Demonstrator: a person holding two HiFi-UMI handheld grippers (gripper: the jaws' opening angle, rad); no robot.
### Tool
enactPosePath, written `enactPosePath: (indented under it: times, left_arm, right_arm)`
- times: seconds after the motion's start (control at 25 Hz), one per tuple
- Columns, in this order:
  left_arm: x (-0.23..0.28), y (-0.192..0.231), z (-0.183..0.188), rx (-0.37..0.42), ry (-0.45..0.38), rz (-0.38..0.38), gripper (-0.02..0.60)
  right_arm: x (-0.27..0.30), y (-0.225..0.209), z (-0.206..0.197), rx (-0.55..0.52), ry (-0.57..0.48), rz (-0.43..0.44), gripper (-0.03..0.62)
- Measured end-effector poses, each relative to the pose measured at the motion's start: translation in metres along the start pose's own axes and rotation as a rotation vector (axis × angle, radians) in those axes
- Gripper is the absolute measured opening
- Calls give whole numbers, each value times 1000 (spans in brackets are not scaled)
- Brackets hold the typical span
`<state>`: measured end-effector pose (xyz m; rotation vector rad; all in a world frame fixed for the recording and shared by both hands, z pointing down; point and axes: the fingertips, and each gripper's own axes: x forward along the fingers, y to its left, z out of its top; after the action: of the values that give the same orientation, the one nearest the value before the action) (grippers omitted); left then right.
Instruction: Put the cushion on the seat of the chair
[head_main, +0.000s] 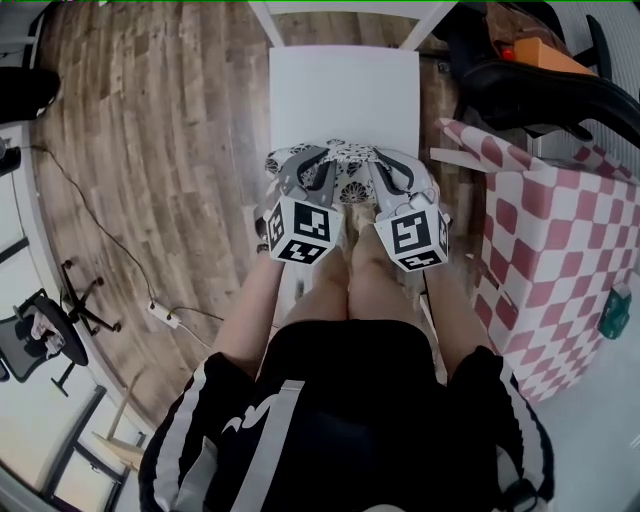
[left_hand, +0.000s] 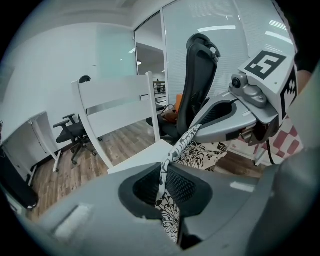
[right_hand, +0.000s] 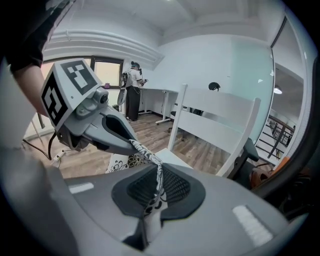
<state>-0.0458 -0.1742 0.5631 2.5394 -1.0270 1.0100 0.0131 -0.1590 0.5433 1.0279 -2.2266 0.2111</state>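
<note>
Currently held: cushion (head_main: 352, 190) edge, pinched by left gripper (head_main: 312, 165) and right gripper (head_main: 385, 170).
Risk: pinch slips, cushion misses seat (head_main: 343, 95) ahead.

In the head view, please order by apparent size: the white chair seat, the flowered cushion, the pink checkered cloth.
1. pink checkered cloth
2. white chair seat
3. flowered cushion, though it is partly covered, so its full extent is unsure.

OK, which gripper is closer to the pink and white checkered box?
Right. The right gripper pinches the cushion on the side next to the checkered box; the left gripper pinches the cushion farther from it, beyond the right one.
</note>
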Motion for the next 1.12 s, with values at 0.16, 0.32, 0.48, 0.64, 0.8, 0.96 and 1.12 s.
enactPosePath:
  times: [0.16,0.32,0.48,0.64,0.8,0.96,1.12]
  left_arm:
    - [24,14,-4,-4,17,25,17]
    - [46,30,-4,9,35,41,17]
    - [61,38,-1,25,45,44,17]
    - [77,44,-1,38,50,35,17]
    - [92,54,-1,54,52,30,18]
    - [110,60,-1,94,69,14,18]
    - [122,66,-5,152,93,1,18]
  right_arm:
    - [25,-13,-7,-26,-8,24,13]
    - [48,-27,-11,-87,5,31,12]
    - [61,-39,-13,-102,14,40,12]
    - [74,-49,-20,-117,32,50,12]
    - [88,-56,-24,-141,41,56,12]
    - [103,-68,-31,-168,57,59,14]
    - [118,-76,-33,-181,69,71,14]
